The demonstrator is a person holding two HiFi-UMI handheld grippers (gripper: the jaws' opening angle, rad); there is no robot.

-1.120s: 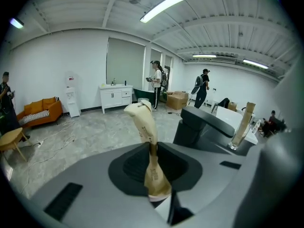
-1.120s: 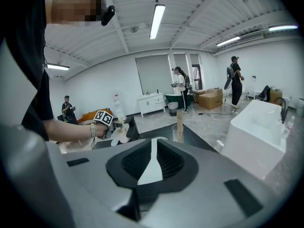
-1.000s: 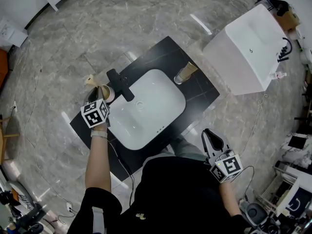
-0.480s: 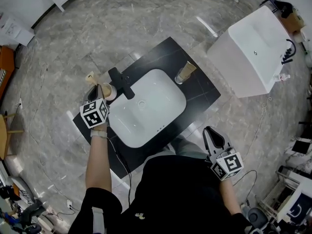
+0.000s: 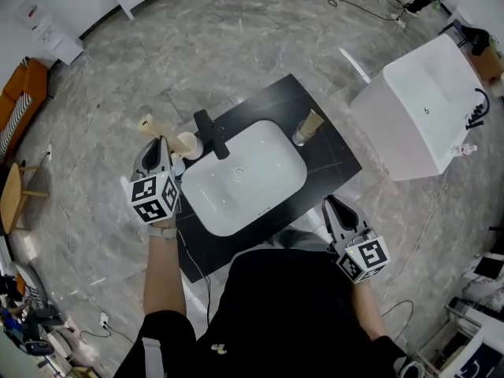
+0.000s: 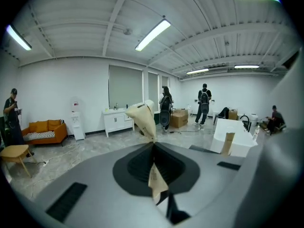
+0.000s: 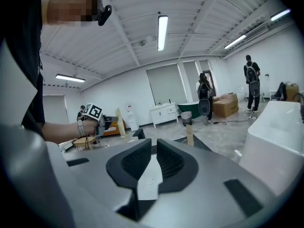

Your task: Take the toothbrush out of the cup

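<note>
A beige toothbrush [image 6: 142, 118] is clamped between the jaws of my left gripper [image 6: 153, 147]; its wide head sticks out ahead of them and its lower end hangs below. In the head view the left gripper [image 5: 161, 143] is raised at the counter's left end, with the toothbrush [image 5: 147, 124] head poking out beyond its tips. The pale cup [image 5: 187, 142] stands on the counter just right of the tips, beside the faucet. My right gripper [image 5: 331, 204] is shut on nothing near the counter's front edge; its pads [image 7: 164, 156] meet in the right gripper view.
A black faucet [image 5: 213, 134] stands behind the white basin [image 5: 250, 157] set in the black counter [image 5: 332, 150]. A second cup [image 5: 307, 129] with a beige item sits at the counter's far right. A white bathtub [image 5: 425, 109] is off to the right. People stand far back.
My left gripper has risen with the toothbrush and now looks larger, left of the cup instead of over it. The right gripper shifted slightly.
</note>
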